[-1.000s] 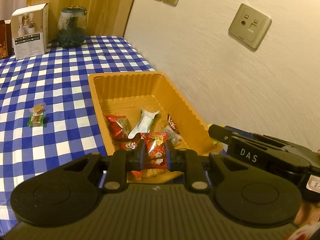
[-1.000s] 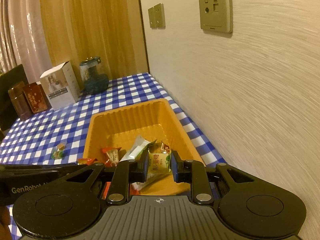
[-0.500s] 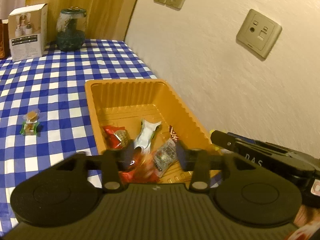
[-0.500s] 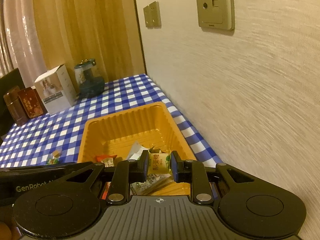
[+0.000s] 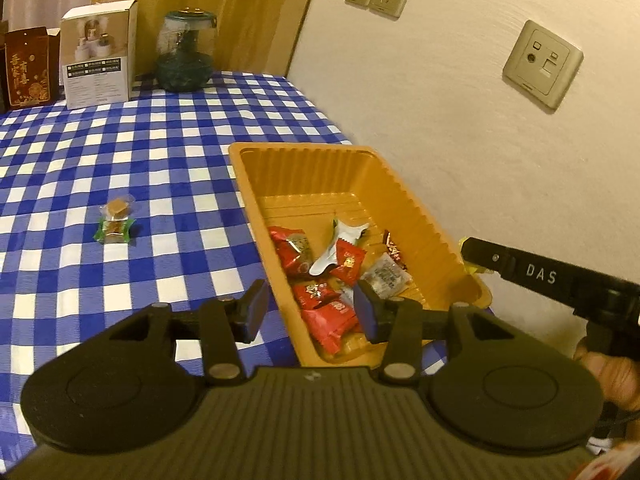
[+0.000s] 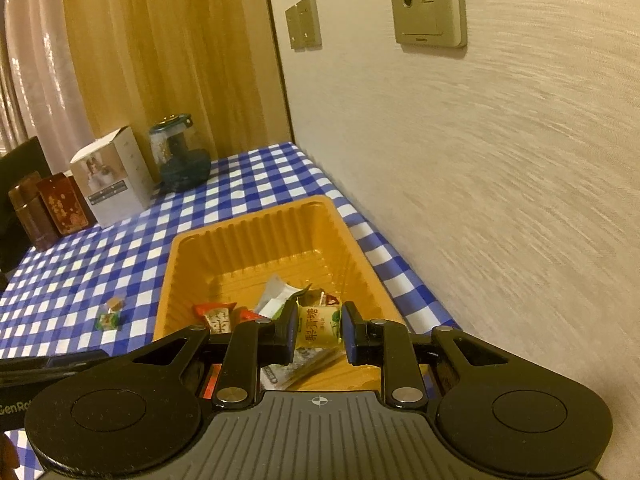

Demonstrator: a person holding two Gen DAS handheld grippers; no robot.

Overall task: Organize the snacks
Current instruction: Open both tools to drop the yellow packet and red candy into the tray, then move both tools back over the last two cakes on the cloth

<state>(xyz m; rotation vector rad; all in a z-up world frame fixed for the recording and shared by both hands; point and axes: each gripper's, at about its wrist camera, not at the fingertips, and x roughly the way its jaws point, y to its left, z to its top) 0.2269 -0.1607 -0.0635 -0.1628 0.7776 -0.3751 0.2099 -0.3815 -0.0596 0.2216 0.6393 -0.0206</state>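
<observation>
Left gripper (image 5: 310,312) open, nothing held, over near end of tray (image 5: 256,196); right gripper (image 6: 319,330) clamped on yellow candy (image 6: 318,326) above tray; wrapped candy (image 5: 115,226) on tablecloth (image 5: 120,160)

Black two-finger grippers (image 5: 310,314) (image 6: 318,334), blue-padded jaws, silver screws, white "DAS" lettering.

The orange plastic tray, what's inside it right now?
The orange plastic tray holds several red-wrapped snacks, a white wrapper and a clear packet. Overlapping wrappers hide anything underneath.
</observation>
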